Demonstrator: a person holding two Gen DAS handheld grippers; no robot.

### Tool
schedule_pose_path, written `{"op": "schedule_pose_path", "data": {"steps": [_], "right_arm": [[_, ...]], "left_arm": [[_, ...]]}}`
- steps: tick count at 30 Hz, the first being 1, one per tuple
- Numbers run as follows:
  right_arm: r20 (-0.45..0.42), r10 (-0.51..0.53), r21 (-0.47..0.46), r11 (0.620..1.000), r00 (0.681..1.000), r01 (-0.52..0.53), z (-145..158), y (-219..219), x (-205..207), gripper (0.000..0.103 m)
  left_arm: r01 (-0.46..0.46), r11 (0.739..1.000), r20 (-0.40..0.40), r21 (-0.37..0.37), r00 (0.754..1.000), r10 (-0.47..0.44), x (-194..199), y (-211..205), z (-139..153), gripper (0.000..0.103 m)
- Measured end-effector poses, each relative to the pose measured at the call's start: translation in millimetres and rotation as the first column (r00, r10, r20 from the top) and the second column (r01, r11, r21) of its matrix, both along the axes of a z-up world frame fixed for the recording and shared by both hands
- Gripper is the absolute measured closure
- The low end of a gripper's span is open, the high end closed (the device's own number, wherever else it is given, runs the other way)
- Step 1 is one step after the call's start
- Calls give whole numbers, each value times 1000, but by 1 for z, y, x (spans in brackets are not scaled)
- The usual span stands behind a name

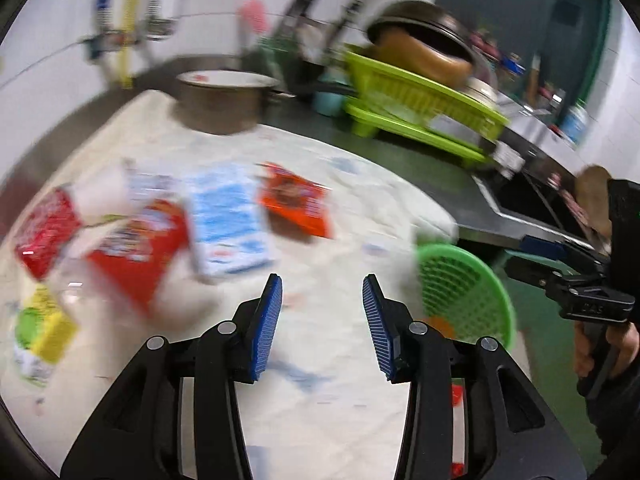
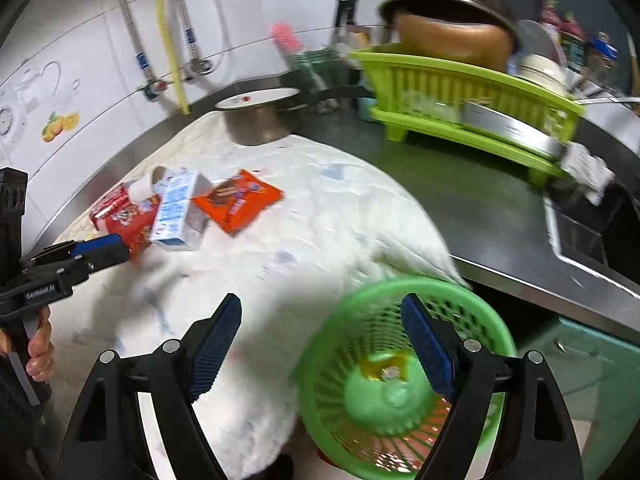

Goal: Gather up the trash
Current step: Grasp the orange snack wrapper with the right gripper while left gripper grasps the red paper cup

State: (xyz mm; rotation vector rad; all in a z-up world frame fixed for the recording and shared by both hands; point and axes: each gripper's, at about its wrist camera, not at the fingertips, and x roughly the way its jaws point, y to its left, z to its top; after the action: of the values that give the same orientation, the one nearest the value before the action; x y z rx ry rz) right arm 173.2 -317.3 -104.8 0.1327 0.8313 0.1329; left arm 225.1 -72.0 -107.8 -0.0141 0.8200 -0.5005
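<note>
We hold both grippers over a cloth-covered counter (image 2: 304,208) strewn with empty packaging; the left gripper (image 1: 322,320) hangs spread with nothing between its blue pads (image 1: 266,320), and the right gripper (image 2: 320,352) is likewise spread and empty, its right pad over the green mesh basket (image 2: 472,312) at lower right of the frame. The trash lies in a cluster at left of centre in the left wrist view: a blue-and-white carton (image 1: 230,220), an orange snack packet (image 1: 296,200), a red packet (image 1: 140,248), a second red pack (image 1: 46,228), a white paper cup (image 1: 100,196) and a yellow-and-green carton (image 1: 44,328). We judge all of it light and easily crushed; the cartons are stiff enough to pinch across their narrow sides, while the foil packets look slick and floppy, best taken by an edge or corner. The right wrist view alone shows the basket's inside, where a yellowish wrapper (image 2: 384,364) already lies; the left wrist view alone shows the yellow-and-green carton, though motion blur smears its lettering.
</note>
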Motion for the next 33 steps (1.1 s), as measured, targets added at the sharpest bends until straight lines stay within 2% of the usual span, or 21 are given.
{"op": "schedule_pose_path", "data": {"steps": [7, 12, 14, 18, 21, 28, 29, 33], "right_arm": [[17, 91, -12, 996, 996, -91, 9, 44, 38, 24], [3, 129, -21, 991, 992, -129, 3, 70, 66, 24], [-6, 137, -18, 990, 991, -137, -1, 78, 76, 24], [-22, 130, 7, 992, 991, -130, -7, 87, 92, 24], [-33, 124, 19, 992, 992, -123, -9, 90, 101, 24], [-48, 109, 28, 994, 993, -108, -13, 93, 115, 25], [-56, 104, 41, 994, 993, -102, -15, 92, 118, 26], [-77, 86, 94, 992, 993, -78, -19, 92, 132, 29]], "left_arm": [[-161, 987, 27, 9, 987, 161, 13, 69, 8, 55], [-248, 969, -13, -14, 969, 248, 15, 105, -1, 55], [-265, 964, -28, -13, 964, 264, 18, 109, -6, 55], [-272, 959, -89, -80, 960, 265, 24, 114, -19, 55], [-283, 955, -108, -89, 956, 273, 31, 108, -27, 55], [-310, 935, -171, -171, 944, 282, 52, 106, -43, 57], [-311, 933, -174, -182, 944, 280, 54, 106, -45, 58], [-282, 940, -185, -190, 951, 248, 61, 102, -50, 83]]}}
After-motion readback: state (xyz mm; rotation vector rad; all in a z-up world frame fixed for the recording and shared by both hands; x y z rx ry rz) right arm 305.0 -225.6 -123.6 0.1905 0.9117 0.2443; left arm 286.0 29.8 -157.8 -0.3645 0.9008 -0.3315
